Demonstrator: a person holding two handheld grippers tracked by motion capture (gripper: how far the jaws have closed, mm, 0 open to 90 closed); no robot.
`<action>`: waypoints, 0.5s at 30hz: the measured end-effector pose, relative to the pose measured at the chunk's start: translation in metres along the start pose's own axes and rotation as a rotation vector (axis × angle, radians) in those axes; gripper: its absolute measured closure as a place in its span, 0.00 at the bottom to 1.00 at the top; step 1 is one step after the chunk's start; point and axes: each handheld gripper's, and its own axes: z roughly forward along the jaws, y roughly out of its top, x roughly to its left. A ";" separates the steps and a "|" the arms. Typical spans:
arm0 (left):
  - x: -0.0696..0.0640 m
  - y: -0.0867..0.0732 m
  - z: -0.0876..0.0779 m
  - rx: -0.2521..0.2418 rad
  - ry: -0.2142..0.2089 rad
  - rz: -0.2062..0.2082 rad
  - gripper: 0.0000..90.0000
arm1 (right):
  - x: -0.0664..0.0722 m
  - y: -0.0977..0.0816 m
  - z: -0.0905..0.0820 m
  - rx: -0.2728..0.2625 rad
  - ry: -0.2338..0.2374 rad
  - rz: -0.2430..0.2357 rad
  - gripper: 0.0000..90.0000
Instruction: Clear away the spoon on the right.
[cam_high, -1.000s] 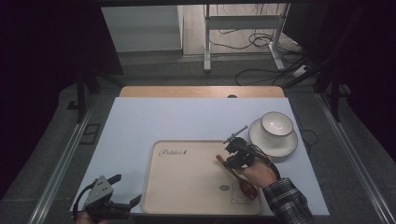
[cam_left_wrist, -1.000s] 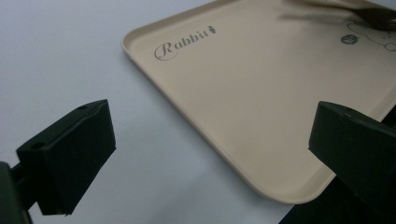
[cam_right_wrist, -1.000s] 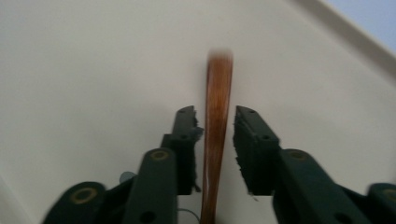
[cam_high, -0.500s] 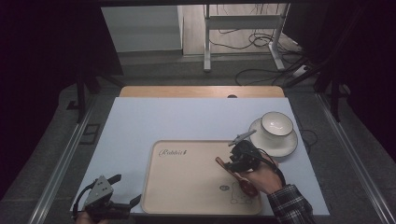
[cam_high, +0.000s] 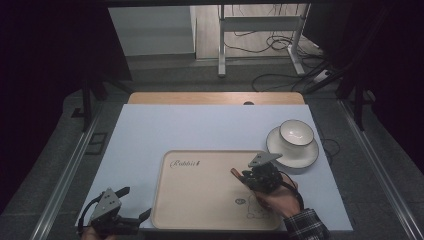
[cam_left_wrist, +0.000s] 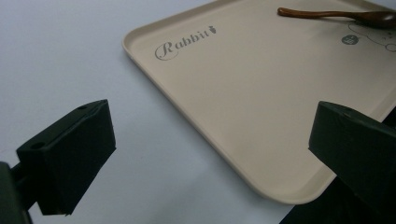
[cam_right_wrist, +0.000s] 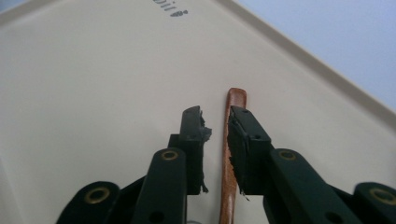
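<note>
A brown wooden spoon (cam_right_wrist: 236, 100) lies on the beige tray (cam_high: 200, 195) marked "Rabbit". In the high view its handle end (cam_high: 234, 172) sticks out to the left of my right gripper (cam_high: 246, 178). In the right gripper view that gripper (cam_right_wrist: 215, 119) hangs low over the handle. Its jaws have just been closing and stand a narrow gap apart, the handle between them, close to the right pad and clear of the left. My left gripper (cam_high: 134, 202) rests open at the tray's near left corner. In the left gripper view (cam_left_wrist: 215, 135) the spoon (cam_left_wrist: 327, 14) lies far across the tray (cam_left_wrist: 243, 93).
A white bowl (cam_high: 296, 132) sits on a white saucer (cam_high: 280, 150) just beyond the tray's far right corner, close to my right hand. The pale table (cam_high: 200, 130) stretches behind the tray to a wooden strip at its far edge.
My right gripper has slid back along the spoon handle toward the table's near edge and a little right. The spoon and the left gripper have stayed put.
</note>
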 end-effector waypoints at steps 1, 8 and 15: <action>0.000 0.000 0.000 0.000 0.000 -0.001 0.00 | 0.001 -0.002 0.001 -0.008 -0.001 0.005 0.88; 0.001 0.000 0.000 -0.003 -0.001 -0.003 0.00 | 0.003 -0.010 0.008 -0.014 0.003 0.021 1.00; 0.001 -0.001 -0.002 -0.013 0.003 -0.008 0.00 | 0.007 -0.016 0.017 0.021 -0.003 0.006 1.00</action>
